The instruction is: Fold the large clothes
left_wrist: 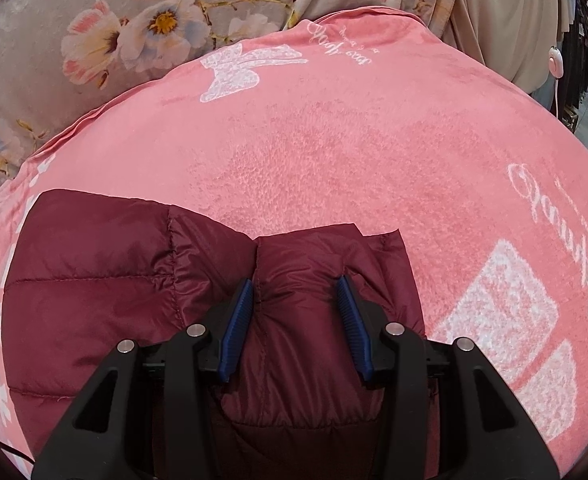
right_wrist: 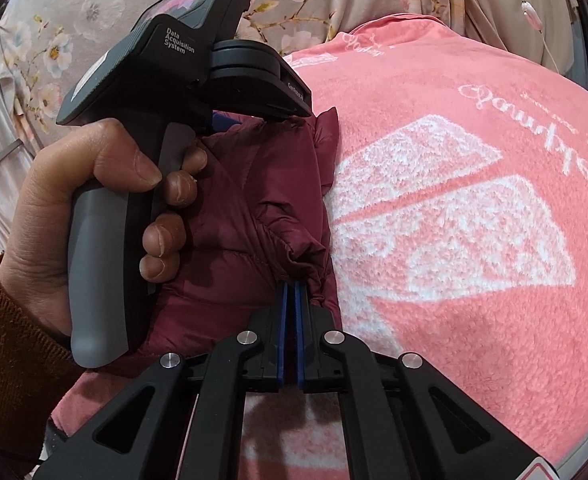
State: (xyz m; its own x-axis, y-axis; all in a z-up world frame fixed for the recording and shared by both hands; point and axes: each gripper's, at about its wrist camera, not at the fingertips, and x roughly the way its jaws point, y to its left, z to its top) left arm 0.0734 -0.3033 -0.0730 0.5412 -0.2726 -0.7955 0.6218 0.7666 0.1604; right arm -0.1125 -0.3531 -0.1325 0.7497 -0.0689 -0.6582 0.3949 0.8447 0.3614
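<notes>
A dark red quilted puffer jacket point(left_wrist: 105, 280) lies bunched on a pink fleece blanket point(left_wrist: 334, 140). My left gripper point(left_wrist: 296, 286) is open, its blue pads on either side of a puffed fold of the jacket. In the right wrist view the jacket point(right_wrist: 253, 184) lies left of centre on the blanket point(right_wrist: 474, 320). My right gripper point(right_wrist: 292, 286) is shut on a crumpled edge of the jacket. The left gripper's handle point(right_wrist: 133, 160), held by a hand in a brown sleeve, stands over the jacket in that view.
A grey floral sheet point(left_wrist: 93, 20) lies beyond the blanket. A beige cloth point(left_wrist: 506, 12) and a pink switch on a white cord point(left_wrist: 554, 62) are at the far right. The blanket's right edge drops off to a dark room.
</notes>
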